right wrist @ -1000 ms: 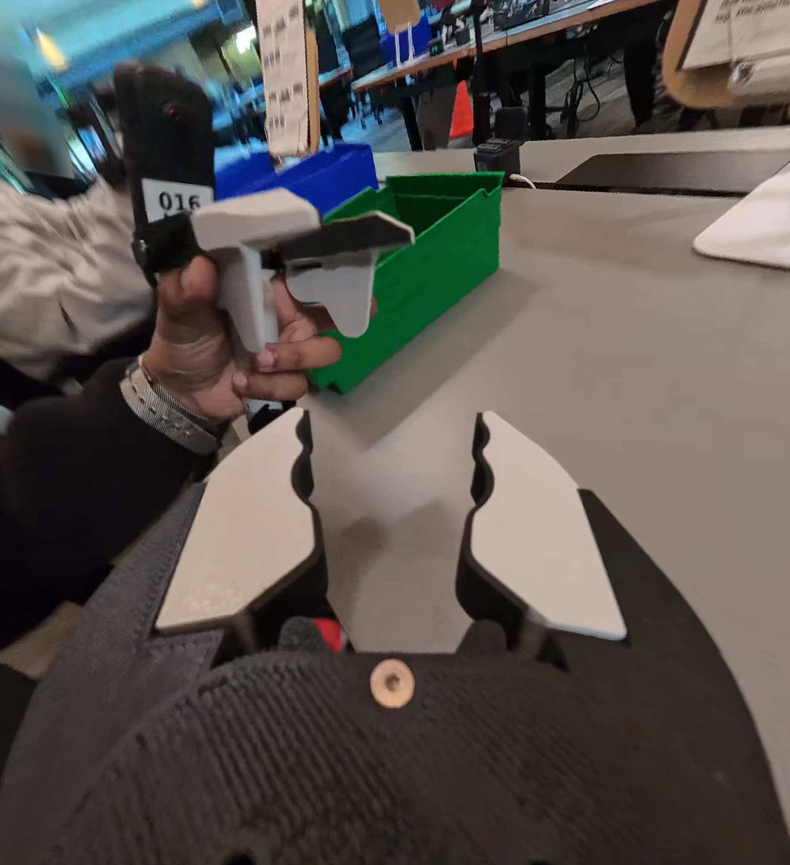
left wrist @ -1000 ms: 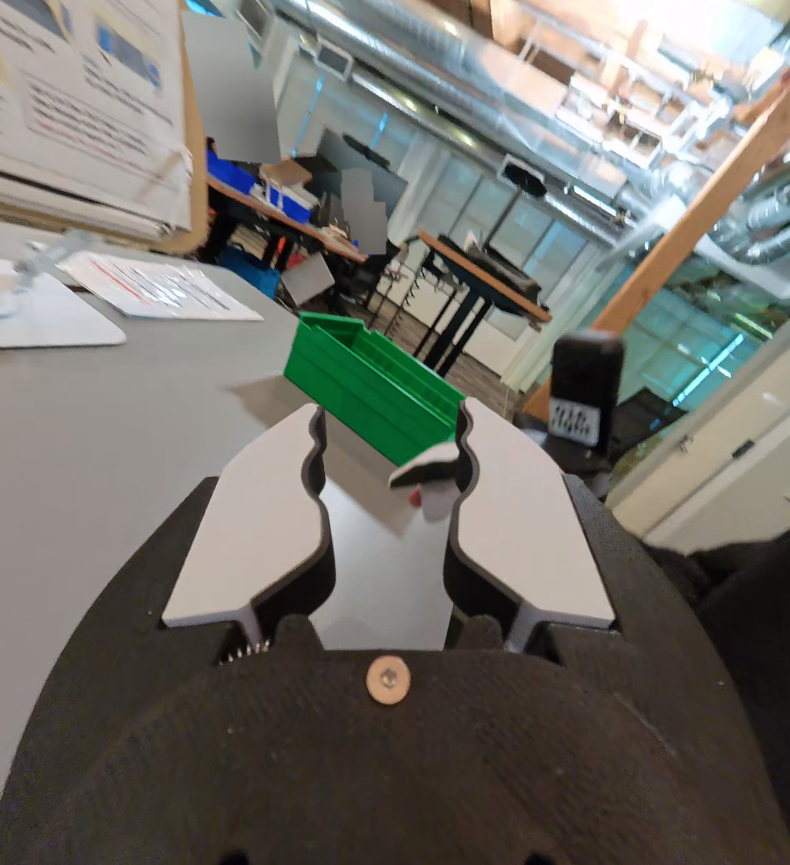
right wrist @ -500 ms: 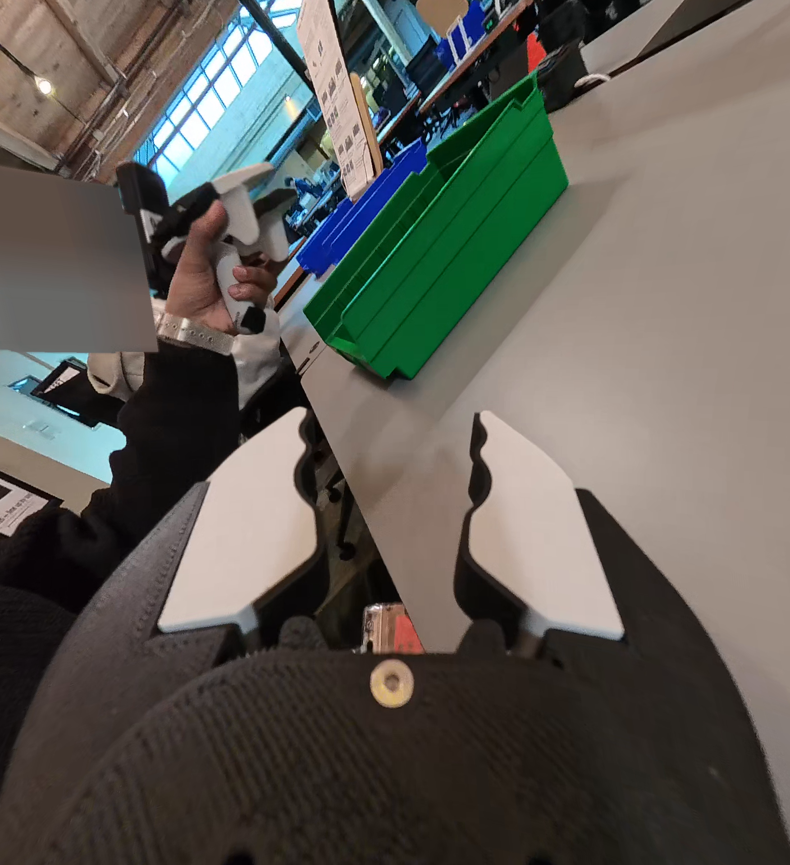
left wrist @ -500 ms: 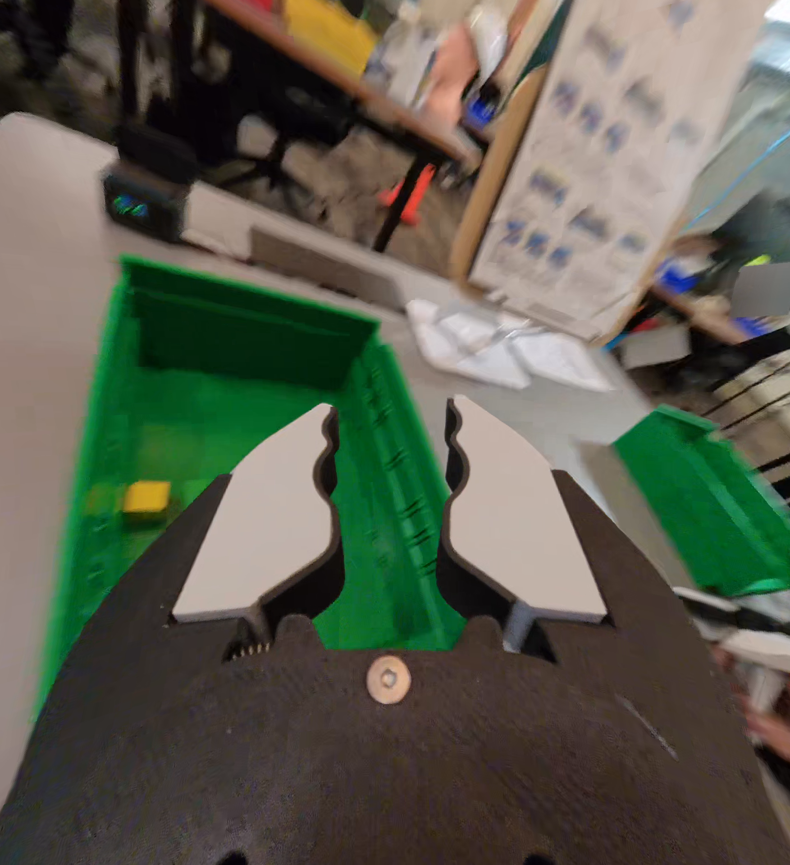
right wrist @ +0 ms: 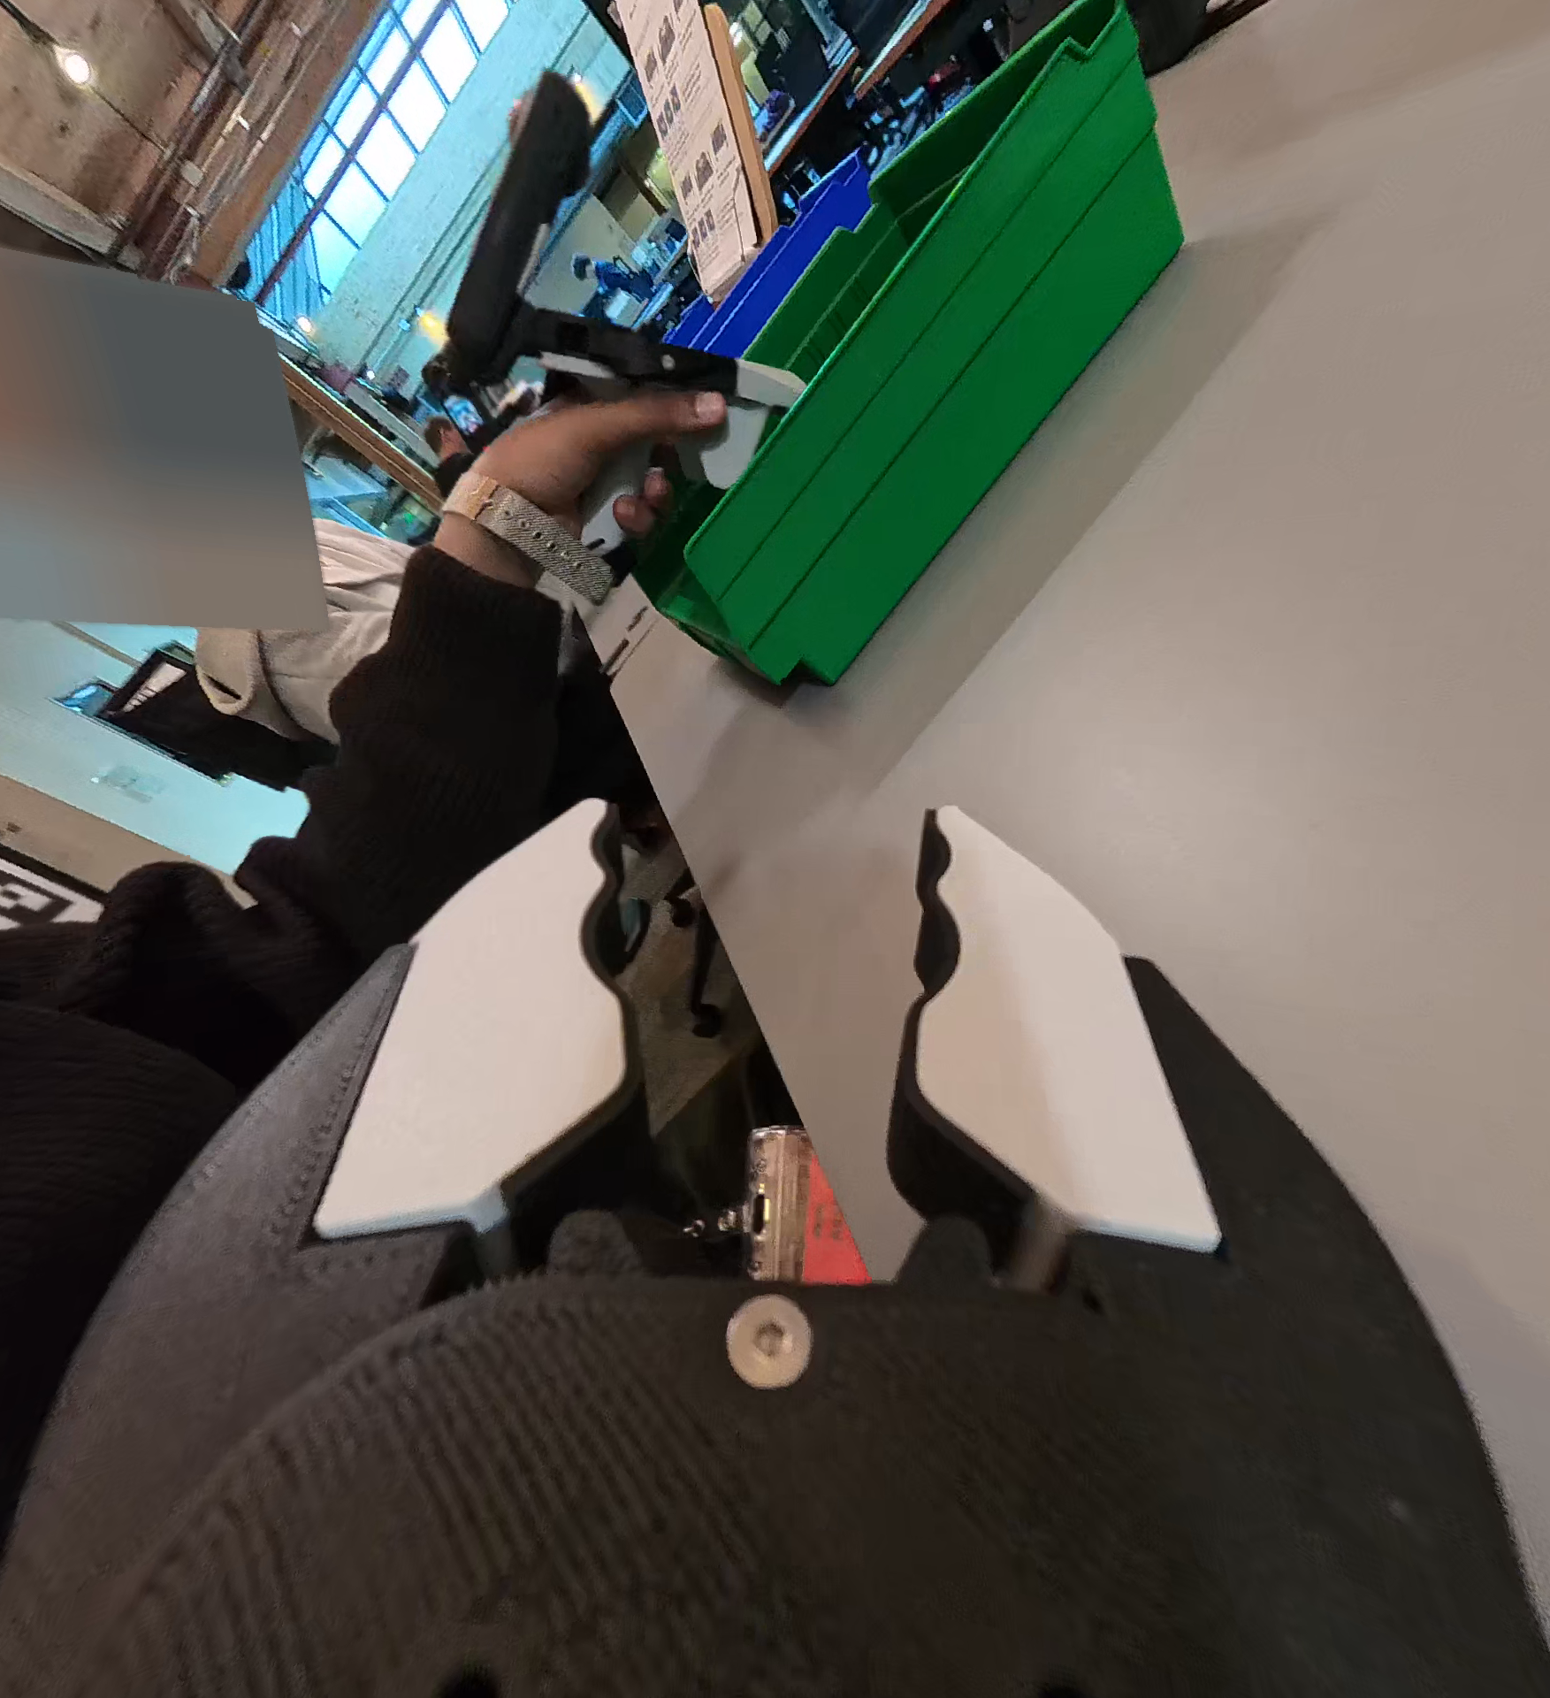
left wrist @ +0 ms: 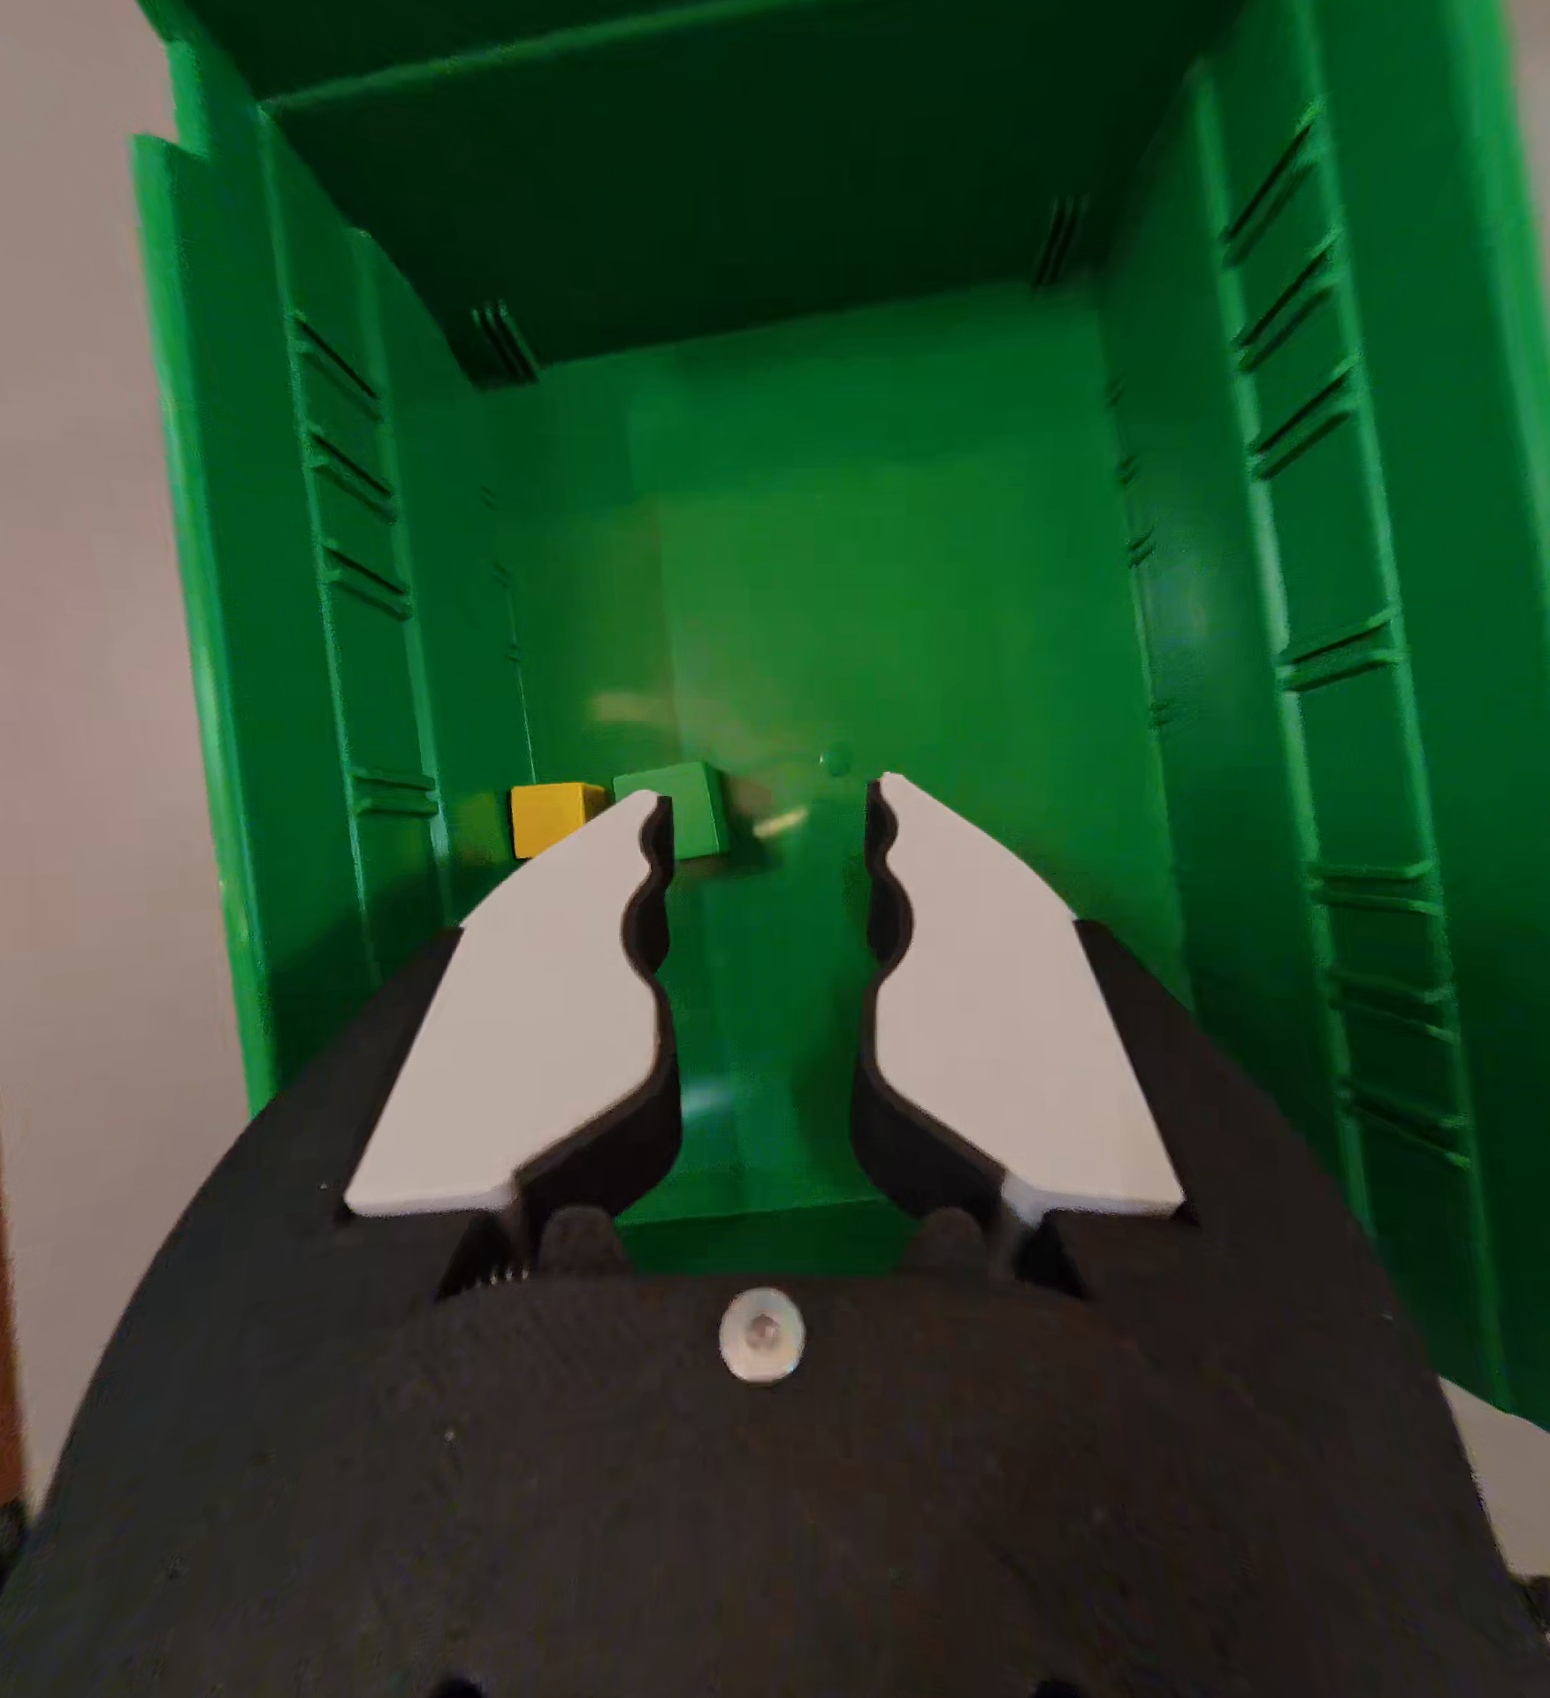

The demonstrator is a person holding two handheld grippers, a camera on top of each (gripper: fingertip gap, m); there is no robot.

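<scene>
The left gripper (left wrist: 766, 809) is being held over the inside of the green bin (left wrist: 890, 570), pointing down toward the bin's floor. Its jaws are standing apart with nothing between them. Two small cubes are lying on the bin floor, close to the bin's left wall: a yellow cube (left wrist: 550, 816) nearest that wall and a green cube (left wrist: 693, 804) just beside it, both partly hidden behind the tip of the left finger. The bin's long axis is running away from the camera, with its far end wall at the top of the view.

The right gripper (right wrist: 766, 818) is being held at the near edge of the grey table (right wrist: 1304, 643), well apart from the green bin, with its jaws spread and nothing being gripped. In that view the person's hand (right wrist: 587, 450) is seen gripping the left gripper's handle at the bin's near end. Blue bins (right wrist: 789, 248) are standing just behind the green bin.
</scene>
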